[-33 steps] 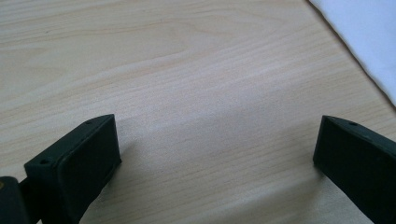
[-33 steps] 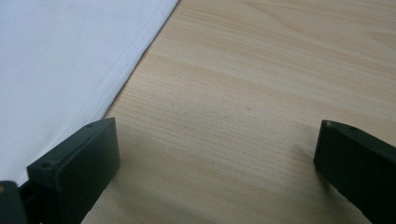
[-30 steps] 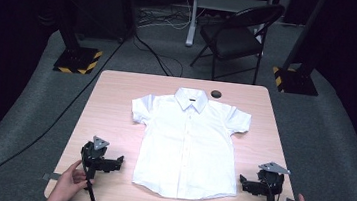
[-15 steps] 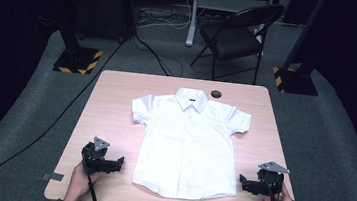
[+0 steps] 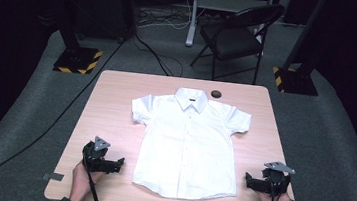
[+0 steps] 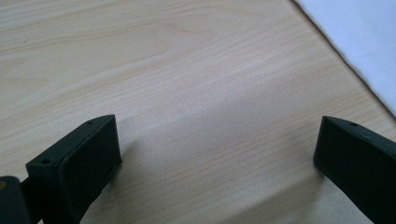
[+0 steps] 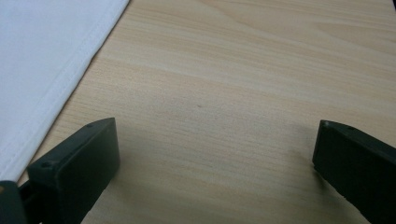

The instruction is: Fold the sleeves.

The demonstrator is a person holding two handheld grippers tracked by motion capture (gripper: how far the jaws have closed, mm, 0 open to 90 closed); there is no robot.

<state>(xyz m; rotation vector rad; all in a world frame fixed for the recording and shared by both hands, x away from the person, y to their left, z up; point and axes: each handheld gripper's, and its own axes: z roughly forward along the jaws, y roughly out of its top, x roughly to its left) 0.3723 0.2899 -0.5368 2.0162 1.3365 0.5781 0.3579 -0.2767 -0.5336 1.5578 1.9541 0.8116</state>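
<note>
While white shirt [image 5: 187, 146] lies flat | wood table [image 5: 116, 104] | grey carpet | folding chair [image 5: 236, 36] | left claw [image 5: 118, 163] wide | right claw [image 5: 248, 181] wide

Bare table [image 5: 116, 104] on both flanks of the white shirt [image 5: 188, 142]; we see open wood ahead of the left gripper [image 5: 118, 164] and the right gripper [image 5: 248, 181], jaws spread wide on each. Shirt hem lies just beside each. Small dark object [image 5: 216, 93] near the collar, far edge. Folding chair [image 5: 239, 34] stands beyond the table.

Dark room, grey carpet [image 5: 342, 148], folding chair [image 5: 236, 36]
</note>
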